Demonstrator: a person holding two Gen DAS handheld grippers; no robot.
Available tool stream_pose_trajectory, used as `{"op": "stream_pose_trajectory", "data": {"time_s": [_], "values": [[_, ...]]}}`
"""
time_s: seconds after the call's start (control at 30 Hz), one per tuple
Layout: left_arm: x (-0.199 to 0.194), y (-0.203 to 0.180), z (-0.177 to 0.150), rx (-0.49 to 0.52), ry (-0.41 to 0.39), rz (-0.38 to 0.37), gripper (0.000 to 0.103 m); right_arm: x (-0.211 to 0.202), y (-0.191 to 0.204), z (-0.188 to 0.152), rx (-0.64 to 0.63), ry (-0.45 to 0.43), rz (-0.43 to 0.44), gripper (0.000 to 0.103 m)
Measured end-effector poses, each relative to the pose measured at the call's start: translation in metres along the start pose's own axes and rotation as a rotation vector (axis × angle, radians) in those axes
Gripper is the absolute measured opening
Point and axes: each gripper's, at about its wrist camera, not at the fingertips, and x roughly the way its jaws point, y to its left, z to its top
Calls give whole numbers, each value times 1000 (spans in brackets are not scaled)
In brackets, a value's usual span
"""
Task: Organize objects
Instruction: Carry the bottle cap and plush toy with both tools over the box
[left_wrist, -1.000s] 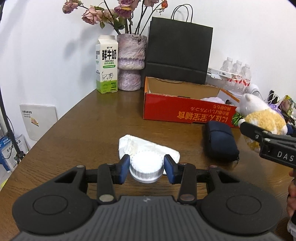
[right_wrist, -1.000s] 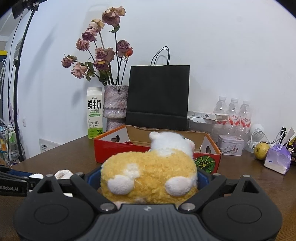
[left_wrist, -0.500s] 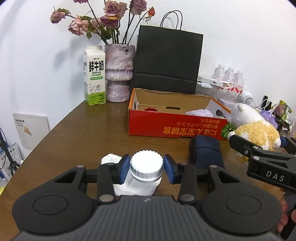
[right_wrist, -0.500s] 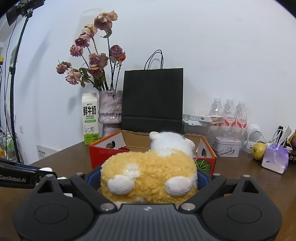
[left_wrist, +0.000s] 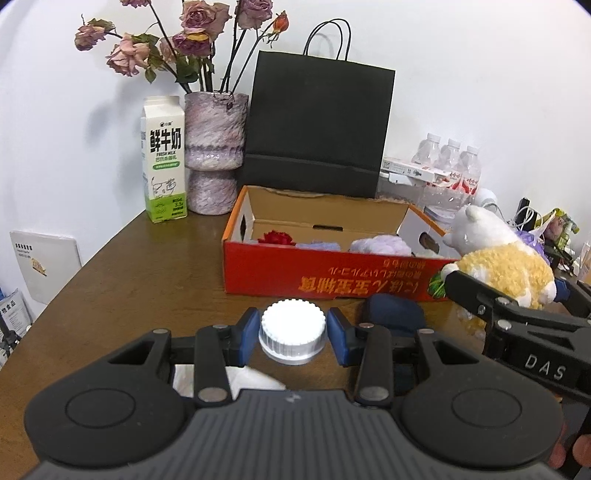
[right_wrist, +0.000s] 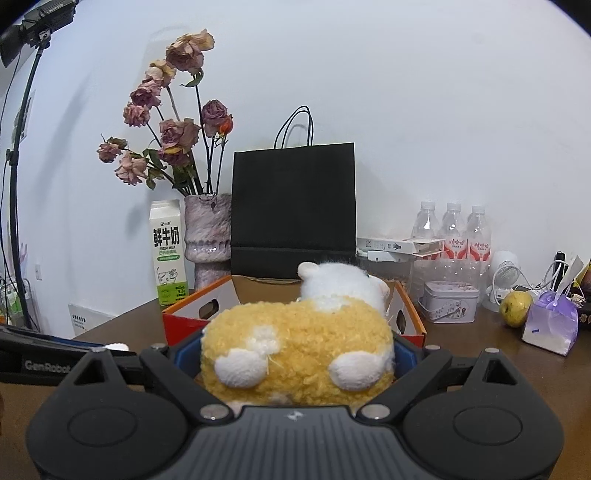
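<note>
Left gripper (left_wrist: 293, 330) is partly closed, blue pads clamped on a white ribbed-cap jar (left_wrist: 293, 331) held above the table (left_wrist: 147, 280), with the red box (left_wrist: 332, 280) at 12 o'clock just beyond it and a dark blue pouch (left_wrist: 393, 314) at 3 o'clock on the table. Right gripper (right_wrist: 297, 354) stands wide, pads pressed on both sides of a yellow-and-white plush (right_wrist: 299, 347), box at 12 o'clock behind it. In the left view the plush sits at 2 o'clock, near the box's right corner; white tissue (left_wrist: 255, 378) lies at 6 o'clock under the left gripper.
</note>
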Motion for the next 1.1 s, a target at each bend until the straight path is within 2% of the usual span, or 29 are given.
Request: {"op": "stream_pose_trajectory", "data": {"time_s": [0.27,1.1], "values": [[14,-10,22,-4,-35,-4,41,17,-6,9,-3,-10,-9,95],[76,-21,65,-34,-65,-20,41,84,-31,34,5,-34,-13,95]]}}
